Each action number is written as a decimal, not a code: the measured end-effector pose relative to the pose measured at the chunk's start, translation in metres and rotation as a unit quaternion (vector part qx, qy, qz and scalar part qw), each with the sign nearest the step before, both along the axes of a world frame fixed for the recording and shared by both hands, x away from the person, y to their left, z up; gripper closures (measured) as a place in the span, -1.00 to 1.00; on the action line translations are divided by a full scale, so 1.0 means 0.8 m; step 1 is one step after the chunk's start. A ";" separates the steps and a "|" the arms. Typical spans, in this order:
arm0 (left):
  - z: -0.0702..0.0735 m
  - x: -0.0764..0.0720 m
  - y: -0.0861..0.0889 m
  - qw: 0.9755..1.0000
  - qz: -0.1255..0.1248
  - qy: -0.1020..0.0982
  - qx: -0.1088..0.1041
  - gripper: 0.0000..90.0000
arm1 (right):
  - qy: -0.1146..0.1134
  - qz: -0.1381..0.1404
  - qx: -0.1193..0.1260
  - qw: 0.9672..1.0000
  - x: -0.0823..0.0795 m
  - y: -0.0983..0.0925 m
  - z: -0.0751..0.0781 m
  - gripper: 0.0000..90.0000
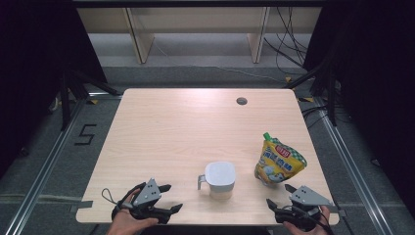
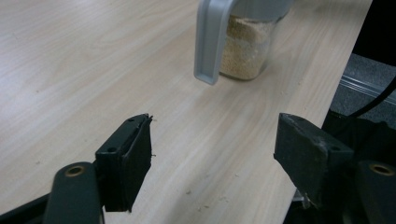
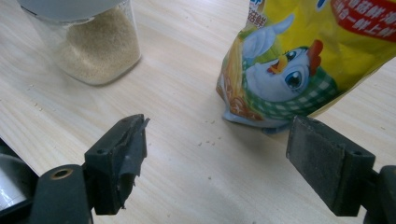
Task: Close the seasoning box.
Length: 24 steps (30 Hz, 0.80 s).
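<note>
Overhead and gripper-mounted views of a seasoning-handling setup. A clear lidded jar (image 1: 219, 179) with a grey handle, partly filled with pale granules, stands near the front edge of the wooden counter (image 1: 186, 127); a yellow stand-up pouch (image 1: 279, 160) with a green spout stands just to its right, apart from it. The left gripper (image 1: 170, 197) rests low at the front left of the counter with its jaws wide apart and nothing between them, aimed toward the jar's handle (image 2: 208, 42), which hangs ahead in the left gripper view. The right gripper (image 1: 279, 195) sits at the front right, jaws likewise apart and empty, facing the base of the pouch. A few loose grains lie on the counter between jar and pouch. The step in hand appears to be an approach, with neither object yet grasped. The next move probably calls for advancing the left jaws around the handle and closing squarely on it, keeping the jar upright.
</note>
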State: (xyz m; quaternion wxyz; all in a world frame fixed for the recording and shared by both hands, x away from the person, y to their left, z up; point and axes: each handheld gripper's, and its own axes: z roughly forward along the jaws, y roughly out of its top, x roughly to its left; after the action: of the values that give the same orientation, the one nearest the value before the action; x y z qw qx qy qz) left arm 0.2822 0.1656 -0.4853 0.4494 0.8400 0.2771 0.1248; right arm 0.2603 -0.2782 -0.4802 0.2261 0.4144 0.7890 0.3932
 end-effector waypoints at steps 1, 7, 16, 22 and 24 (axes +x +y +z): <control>-0.001 -0.002 0.000 1.000 -0.003 -0.001 0.000 -0.43 | 0.001 0.002 -0.001 1.000 0.001 0.000 -0.001 -0.53; -0.006 -0.006 -0.001 1.000 0.001 0.003 0.006 -0.47 | 0.006 0.009 -0.002 1.000 0.002 0.000 -0.003 -0.55; -0.009 -0.003 0.000 1.000 0.007 0.003 0.016 -0.50 | 0.006 0.005 -0.002 1.000 0.002 -0.001 -0.003 -0.54; -0.010 -0.002 0.001 1.000 0.012 0.005 0.018 -0.51 | 0.008 0.010 0.003 1.000 0.004 -0.004 -0.005 -0.55; -0.011 -0.002 0.000 1.000 0.014 0.005 0.008 -0.51 | 0.010 0.012 0.004 1.000 0.004 -0.004 -0.004 -0.55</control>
State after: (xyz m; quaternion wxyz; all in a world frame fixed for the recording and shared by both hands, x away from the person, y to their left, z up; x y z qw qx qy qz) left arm 0.2808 0.1657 -0.4942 0.4393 0.8402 0.2905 0.1293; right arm 0.2638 -0.2816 -0.4838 0.2116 0.4095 0.7949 0.3946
